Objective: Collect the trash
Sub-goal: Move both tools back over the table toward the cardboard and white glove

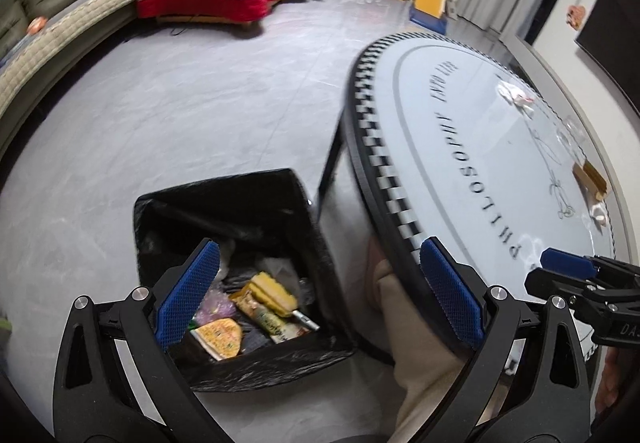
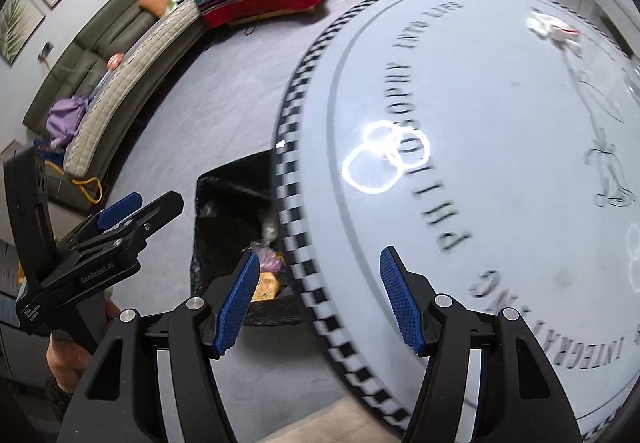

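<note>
In the left wrist view, the left gripper (image 1: pixel 320 291) hung nearest, its jaws spread wide and empty above the bin (image 1: pixel 240 275), which stood on the floor (image 1: pixel 160 115) just beside the round desk (image 1: pixel 472 147). Wrappers (image 1: pixel 264 307) lay inside the black liner. Crumpled paper (image 1: pixel 516 97) sat on the desk's far side, with a brown box (image 1: pixel 590 179) near its right rim.

In the right wrist view, the right gripper (image 2: pixel 320 303) hovered over the desk's checkered edge (image 2: pixel 296 203), jaws apart and empty. The crumpled paper (image 2: pixel 554 30) lay well beyond it.
</note>
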Tool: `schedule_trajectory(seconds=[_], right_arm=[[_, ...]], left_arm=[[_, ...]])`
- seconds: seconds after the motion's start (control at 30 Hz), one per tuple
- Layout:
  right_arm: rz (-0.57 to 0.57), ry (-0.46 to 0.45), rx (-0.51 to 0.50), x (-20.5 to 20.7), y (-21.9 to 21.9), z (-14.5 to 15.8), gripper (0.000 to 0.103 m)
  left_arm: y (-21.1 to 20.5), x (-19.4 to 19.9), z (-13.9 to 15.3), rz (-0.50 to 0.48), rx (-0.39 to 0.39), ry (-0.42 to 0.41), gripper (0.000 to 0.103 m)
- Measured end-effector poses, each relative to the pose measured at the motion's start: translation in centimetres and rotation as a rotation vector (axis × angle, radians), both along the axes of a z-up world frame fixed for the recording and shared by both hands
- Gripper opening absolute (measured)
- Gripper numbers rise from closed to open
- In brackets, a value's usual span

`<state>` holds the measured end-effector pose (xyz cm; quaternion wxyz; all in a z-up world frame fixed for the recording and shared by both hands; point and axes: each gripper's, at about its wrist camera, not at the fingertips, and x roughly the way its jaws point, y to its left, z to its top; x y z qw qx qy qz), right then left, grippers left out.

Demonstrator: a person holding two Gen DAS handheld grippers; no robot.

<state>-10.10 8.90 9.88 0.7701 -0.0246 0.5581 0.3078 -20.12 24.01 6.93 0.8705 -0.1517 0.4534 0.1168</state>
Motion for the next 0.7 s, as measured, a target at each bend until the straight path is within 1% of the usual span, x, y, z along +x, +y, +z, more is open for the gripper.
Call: schedule_trajectory(seconds=[0.2,0.37,0.7], right_arm=[[-0.100,-0.021,0.013,2.9,-5.9,1.0,0.064],[-0.181,-0.018,0.013,5.1,-10.5,1.3,0.064],[-0.367,0.002,0.013,9.5,-21.0,0.3,0.064]], left_arm=[[-5.5,4.6,0.8,-0.112,0.005,0.006,0.097],[-10.3,8.3,0.7,-0.187,-0.018,0.018,0.097],[-19.7,15.4,0.8,-0.343,-0.028,0.044,0.097]])
